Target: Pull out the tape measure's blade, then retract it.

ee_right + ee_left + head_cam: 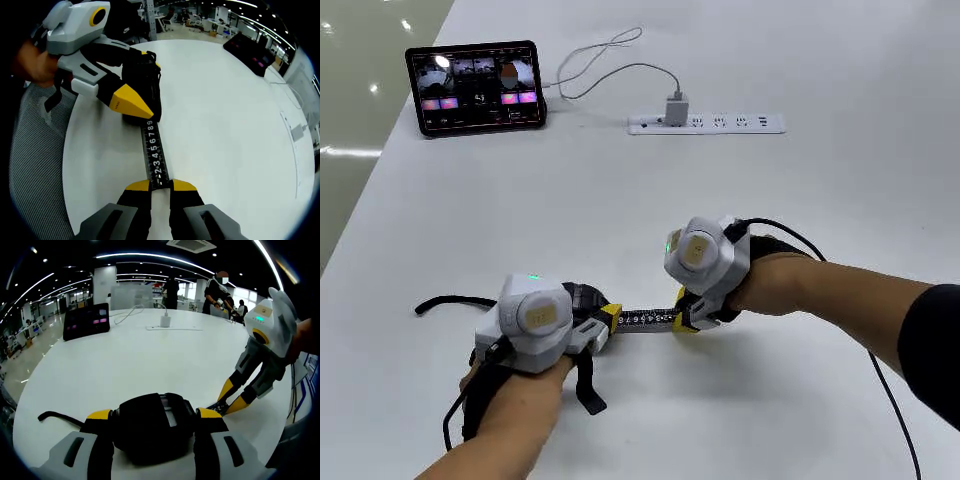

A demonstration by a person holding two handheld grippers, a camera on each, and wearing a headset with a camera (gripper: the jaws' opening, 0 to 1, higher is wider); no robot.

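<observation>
A black strap (448,301) trails off to the left on the white table (620,190). Beside it the left gripper (155,415) has its jaws clamped against both sides of the black tape measure (150,432). A short stretch of blade (154,150) runs rightward to the right gripper (160,186), whose jaws are almost closed, pinching the blade's tip

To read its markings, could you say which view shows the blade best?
The right gripper view: the blade runs up the frame, numerals legible. The head view shows a short, distant strip; the left gripper view, just its end.
</observation>
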